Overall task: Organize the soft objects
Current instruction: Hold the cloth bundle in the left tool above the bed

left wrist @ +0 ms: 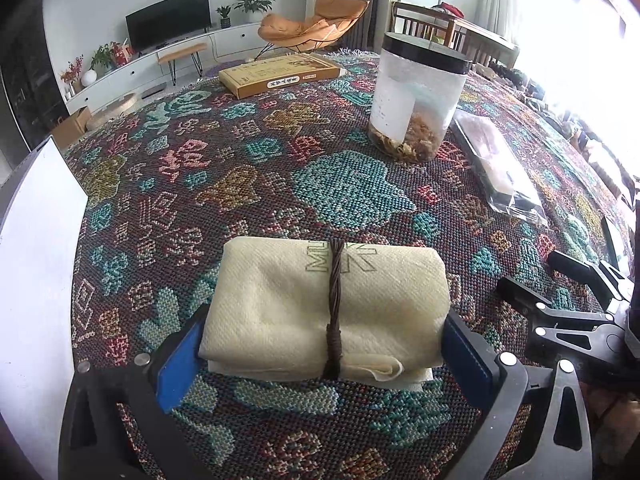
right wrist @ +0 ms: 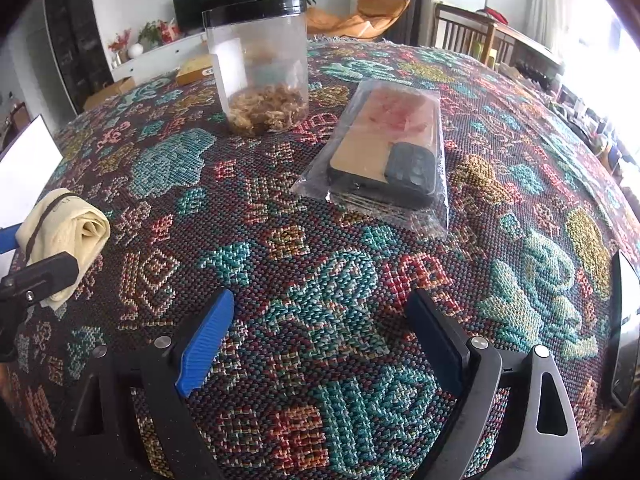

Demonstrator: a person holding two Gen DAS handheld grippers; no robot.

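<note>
Towel bundle (left wrist: 326, 306) lies between left gripper's (left wrist: 324, 354) spread fingers, unpinched.

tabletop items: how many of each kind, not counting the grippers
folded cream cloth tied with a brown cord: 1
clear jar with black lid: 1
phone case in a clear bag: 1
flat yellow box: 1
white sheet at the table's left edge: 1
total: 5

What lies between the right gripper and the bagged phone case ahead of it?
Nothing but bare patterned tablecloth, seen in the right wrist view: the open right gripper hovers short of the bagged phone case, and no object sits on that stretch.
</note>
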